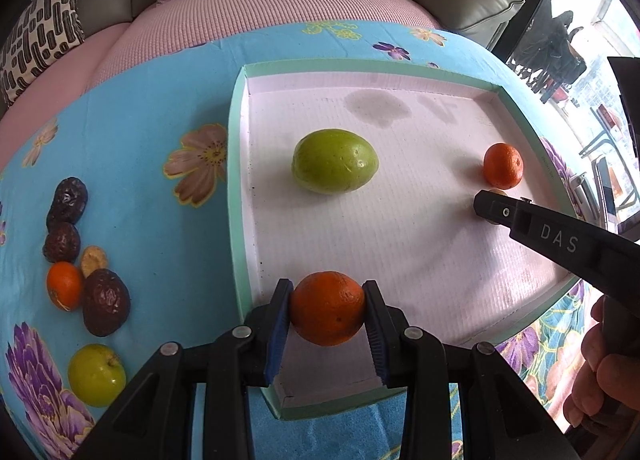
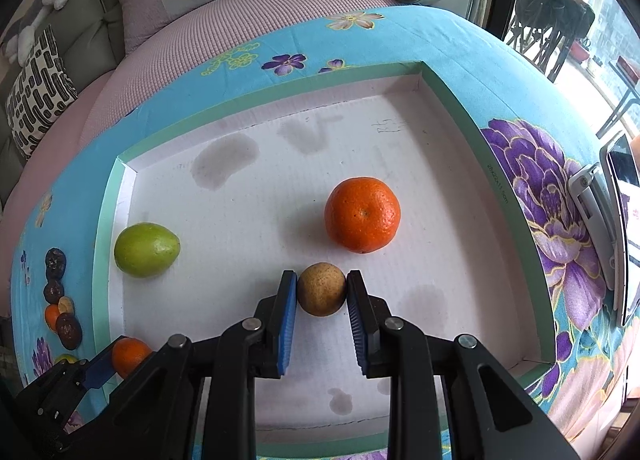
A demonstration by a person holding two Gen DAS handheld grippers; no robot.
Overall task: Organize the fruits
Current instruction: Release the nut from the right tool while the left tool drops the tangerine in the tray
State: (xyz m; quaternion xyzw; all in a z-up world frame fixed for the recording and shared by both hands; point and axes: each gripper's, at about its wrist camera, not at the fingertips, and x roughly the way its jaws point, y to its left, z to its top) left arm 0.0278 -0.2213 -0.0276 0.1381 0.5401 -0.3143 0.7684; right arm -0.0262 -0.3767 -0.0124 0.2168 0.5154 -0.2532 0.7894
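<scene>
My left gripper [image 1: 326, 310] pinches an orange [image 1: 327, 308] between its blue pads, above the near-left part of the shallow green-rimmed tray [image 1: 236, 164]. My right gripper [image 2: 322, 292] clamps a small tan-brown round fruit [image 2: 322, 289] low over the tray's white floor, just beside a mandarin [image 2: 362, 214] already lying there. A green fruit [image 1: 335, 166] sits alone in the tray; other fruits [image 1: 86, 260] wait on the floral cloth outside. If I let go from any height, either round fruit may roll. The tan one could knock the mandarin, and my orange, near the rim, could catch the wall.
</scene>
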